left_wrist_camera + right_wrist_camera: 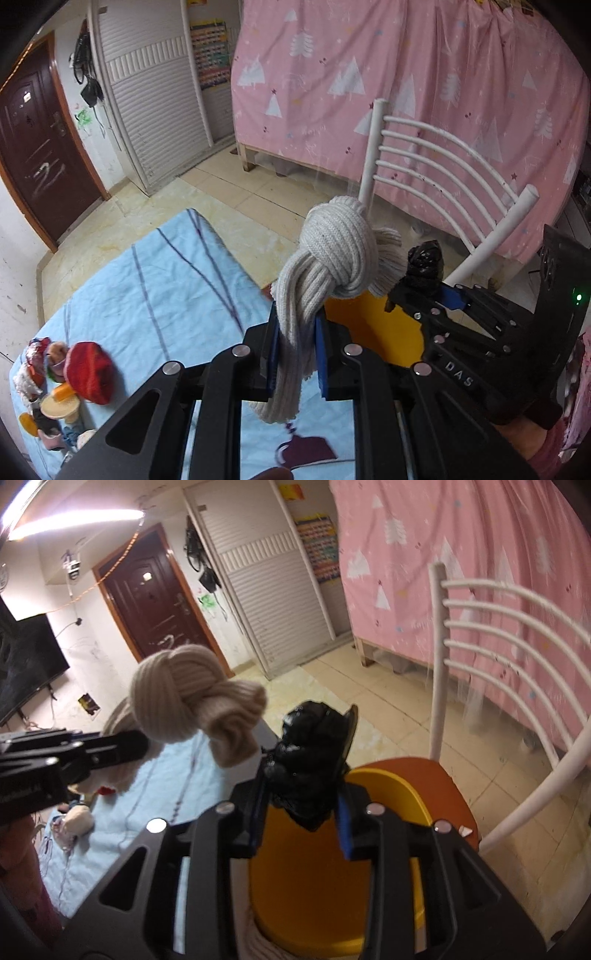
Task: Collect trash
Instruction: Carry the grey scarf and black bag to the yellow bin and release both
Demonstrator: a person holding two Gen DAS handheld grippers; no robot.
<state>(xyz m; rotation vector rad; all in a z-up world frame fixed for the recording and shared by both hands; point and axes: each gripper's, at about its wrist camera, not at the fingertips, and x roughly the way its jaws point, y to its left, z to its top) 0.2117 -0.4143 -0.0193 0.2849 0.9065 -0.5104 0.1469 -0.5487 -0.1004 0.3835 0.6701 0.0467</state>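
My left gripper (295,354) is shut on a knotted beige knit cloth (332,254), held up in the air; the cloth also shows in the right wrist view (192,698). My right gripper (301,827) is shut on a crumpled black plastic bag (314,760), held just above a yellow bin (317,904). In the left wrist view the right gripper (424,291) sits to the right with the black bag (424,262) in it, over the yellow bin (373,332).
A white slatted chair (491,657) with an orange seat (432,779) carries the bin. A light blue cloth-covered table (159,291) holds a red hat (88,369) and small toys. A pink curtain (406,74), sliding wardrobe (155,103) and brown door (37,147) stand behind.
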